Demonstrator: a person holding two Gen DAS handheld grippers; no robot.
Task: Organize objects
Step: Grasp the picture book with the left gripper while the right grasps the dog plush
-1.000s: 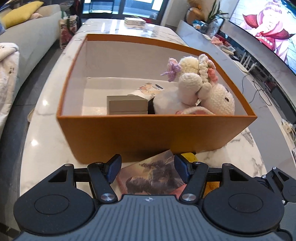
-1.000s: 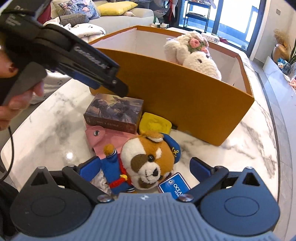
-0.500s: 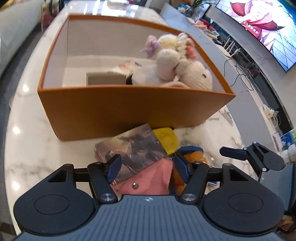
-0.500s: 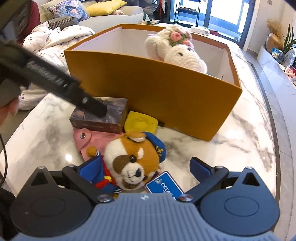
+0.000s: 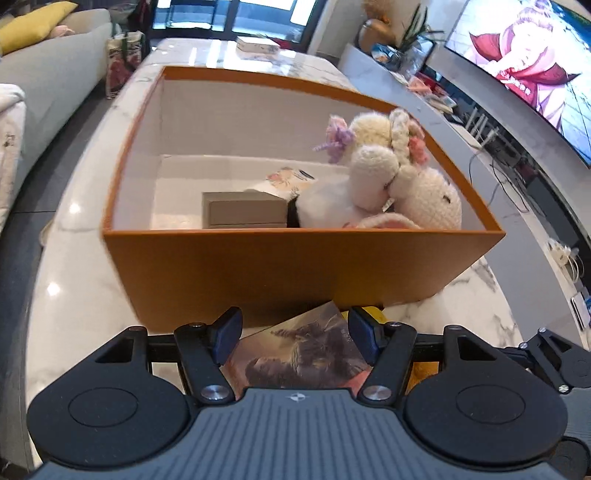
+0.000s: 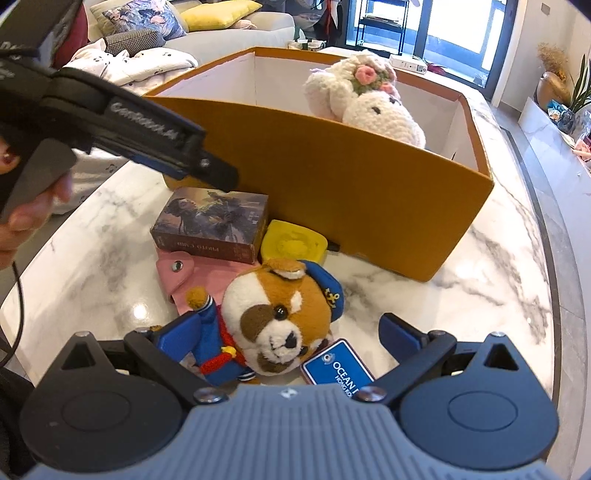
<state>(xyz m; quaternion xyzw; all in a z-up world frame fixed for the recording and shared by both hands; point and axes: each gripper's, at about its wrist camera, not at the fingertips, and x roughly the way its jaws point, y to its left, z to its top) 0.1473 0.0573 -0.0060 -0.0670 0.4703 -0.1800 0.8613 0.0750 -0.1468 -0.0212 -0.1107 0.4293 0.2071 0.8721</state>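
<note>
An orange box stands on the marble table and holds a white knitted bunny, a grey case and a small printed pack. In front of it lie a picture card box, a yellow piece, a pink pouch and a plush dog with a blue tag. My left gripper hangs open just above the card box without touching it. My right gripper is open, and the dog lies between its fingers.
A person's hand holds the left gripper at the table's near left edge. A sofa with cushions stands behind the box, and a large screen is at the right. A small white box sits at the table's far end.
Half a second ago the left gripper dipped and pulled back over the card box and pouch; it is back above the card box. Both jaws kept their width.
</note>
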